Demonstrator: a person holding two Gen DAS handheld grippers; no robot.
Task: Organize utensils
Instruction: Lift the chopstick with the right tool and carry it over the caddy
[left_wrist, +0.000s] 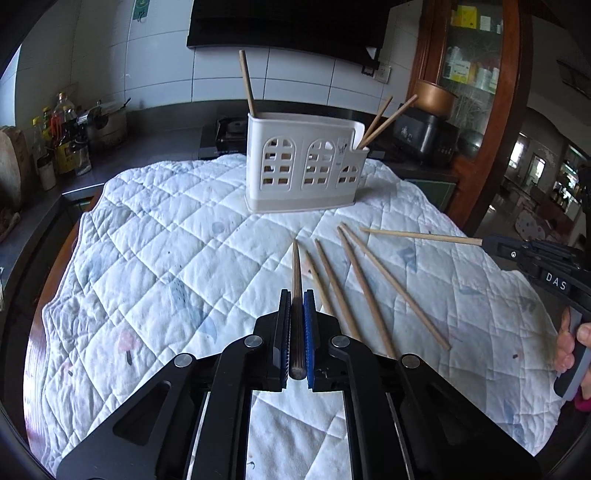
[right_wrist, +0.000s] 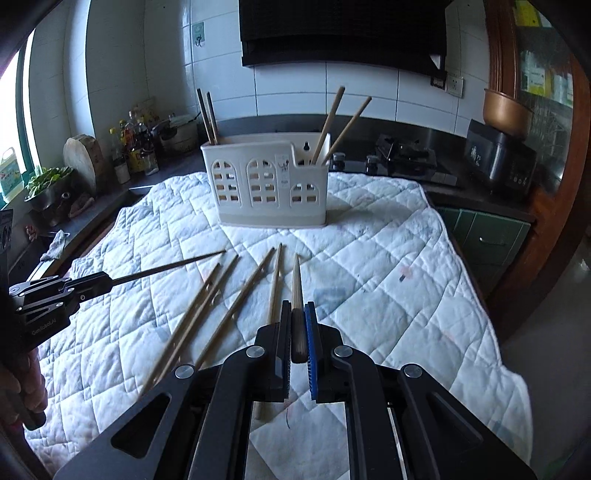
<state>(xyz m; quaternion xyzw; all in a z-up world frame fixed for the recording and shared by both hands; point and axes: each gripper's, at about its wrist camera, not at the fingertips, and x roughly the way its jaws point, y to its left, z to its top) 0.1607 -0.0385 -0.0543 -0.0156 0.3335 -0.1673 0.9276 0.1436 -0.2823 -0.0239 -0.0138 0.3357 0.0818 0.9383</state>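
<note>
A white utensil holder (left_wrist: 304, 166) (right_wrist: 266, 182) with arched cut-outs stands at the far side of the quilt, with chopsticks upright in its left and right ends. Several loose wooden chopsticks (left_wrist: 364, 288) (right_wrist: 221, 295) lie on the quilt in front of it. My left gripper (left_wrist: 297, 295) (right_wrist: 107, 282) is shut on a dark chopstick (left_wrist: 296, 280) (right_wrist: 170, 266) pointing forward above the quilt. My right gripper (right_wrist: 298, 306) (left_wrist: 487, 243) is shut on a light chopstick (right_wrist: 297, 284) (left_wrist: 417, 235), right of the loose ones.
A white quilted cloth (left_wrist: 166, 258) (right_wrist: 388, 266) covers the table. Behind it runs a dark counter with bottles (left_wrist: 59, 140) (right_wrist: 136, 147), a gas stove (right_wrist: 402, 155) and a rice cooker (left_wrist: 424, 136) (right_wrist: 498, 158). A wooden cabinet (left_wrist: 476, 110) stands at the right.
</note>
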